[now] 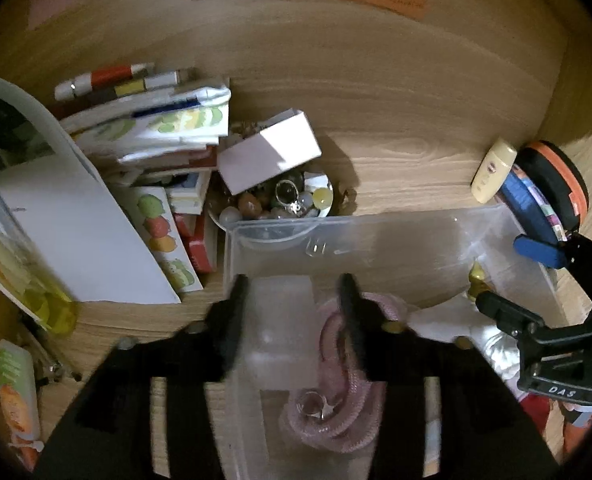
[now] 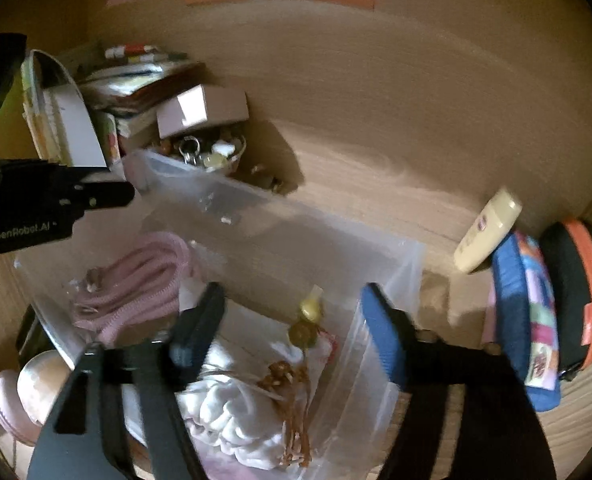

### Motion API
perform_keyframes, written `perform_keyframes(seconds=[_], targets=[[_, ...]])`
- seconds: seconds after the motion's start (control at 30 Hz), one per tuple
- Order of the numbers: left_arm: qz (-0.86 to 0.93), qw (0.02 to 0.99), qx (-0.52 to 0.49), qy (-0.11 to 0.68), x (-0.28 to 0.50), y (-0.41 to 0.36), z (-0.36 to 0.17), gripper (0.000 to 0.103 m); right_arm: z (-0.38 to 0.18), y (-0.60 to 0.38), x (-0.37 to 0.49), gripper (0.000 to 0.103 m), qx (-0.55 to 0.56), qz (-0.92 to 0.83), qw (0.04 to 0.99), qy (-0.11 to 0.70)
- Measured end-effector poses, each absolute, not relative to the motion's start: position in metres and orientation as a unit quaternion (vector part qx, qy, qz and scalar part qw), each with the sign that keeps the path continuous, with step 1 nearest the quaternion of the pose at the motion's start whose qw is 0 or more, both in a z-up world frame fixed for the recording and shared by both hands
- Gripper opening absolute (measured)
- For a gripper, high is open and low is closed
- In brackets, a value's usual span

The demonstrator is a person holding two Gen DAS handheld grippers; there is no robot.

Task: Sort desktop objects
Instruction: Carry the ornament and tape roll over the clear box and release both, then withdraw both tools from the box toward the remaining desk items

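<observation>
A clear plastic bin [image 1: 376, 228] stands on the wooden desk; it also shows in the right wrist view [image 2: 279, 216]. In it lie a pink rope coil [image 1: 348, 392], also in the right wrist view [image 2: 135, 292], a white cloth [image 2: 231, 412], a brown cord [image 2: 291, 396] and a small yellow piece [image 2: 312, 308]. My left gripper [image 1: 293, 288] is open above the bin's left part, its jaws either side of a frosted white block [image 1: 283, 320]. My right gripper [image 2: 291, 300] is open and empty above the bin's right part.
A bowl of beads and trinkets [image 1: 283, 200] with a white box [image 1: 267, 152] on it sits behind the bin. Stacked books and papers [image 1: 147, 128] lie at left. A cream bottle [image 1: 492, 170], a blue pouch [image 2: 524, 320] and an orange-rimmed case [image 1: 556, 184] stand at right.
</observation>
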State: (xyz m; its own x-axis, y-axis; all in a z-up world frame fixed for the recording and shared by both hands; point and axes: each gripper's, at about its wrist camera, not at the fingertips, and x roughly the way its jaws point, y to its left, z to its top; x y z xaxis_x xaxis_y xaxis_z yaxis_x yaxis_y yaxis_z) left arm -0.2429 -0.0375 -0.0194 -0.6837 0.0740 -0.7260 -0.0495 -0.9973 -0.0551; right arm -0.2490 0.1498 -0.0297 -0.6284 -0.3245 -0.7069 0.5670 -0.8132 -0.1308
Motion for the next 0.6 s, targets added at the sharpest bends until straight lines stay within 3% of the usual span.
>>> perform_keyframes(seconds=[0.1, 0.27, 0.3, 0.47, 0.53, 0.6], targets=[[0.921, 0.029, -0.387, -0.006, -0.237, -0.036, -0.014, 0.061, -0.025, 0.147, -0.243, 0.07, 0.335, -0.89, 0.248, 0.187], [0.923, 0.034, -0.383, -0.011, -0.225, -0.036, -0.003, 0.066, -0.019, 0.145, -0.237, 0.072, 0.324, -0.893, 0.244, 0.195], [0.924, 0.038, -0.38, -0.015, -0.221, -0.037, -0.001, 0.074, -0.017, 0.147, -0.236, 0.074, 0.323, -0.893, 0.245, 0.194], [0.929, 0.041, -0.368, -0.017, -0.204, -0.04, 0.011, 0.078, 0.0, 0.153, -0.223, 0.086, 0.302, -0.901, 0.25, 0.184], [0.931, 0.042, -0.363, -0.015, -0.196, -0.04, 0.016, 0.088, 0.005, 0.153, -0.218, 0.091, 0.298, -0.903, 0.248, 0.184], [0.934, 0.043, -0.353, -0.014, -0.188, -0.04, 0.021, 0.089, 0.01, 0.153, -0.21, 0.092, 0.291, -0.906, 0.246, 0.186]])
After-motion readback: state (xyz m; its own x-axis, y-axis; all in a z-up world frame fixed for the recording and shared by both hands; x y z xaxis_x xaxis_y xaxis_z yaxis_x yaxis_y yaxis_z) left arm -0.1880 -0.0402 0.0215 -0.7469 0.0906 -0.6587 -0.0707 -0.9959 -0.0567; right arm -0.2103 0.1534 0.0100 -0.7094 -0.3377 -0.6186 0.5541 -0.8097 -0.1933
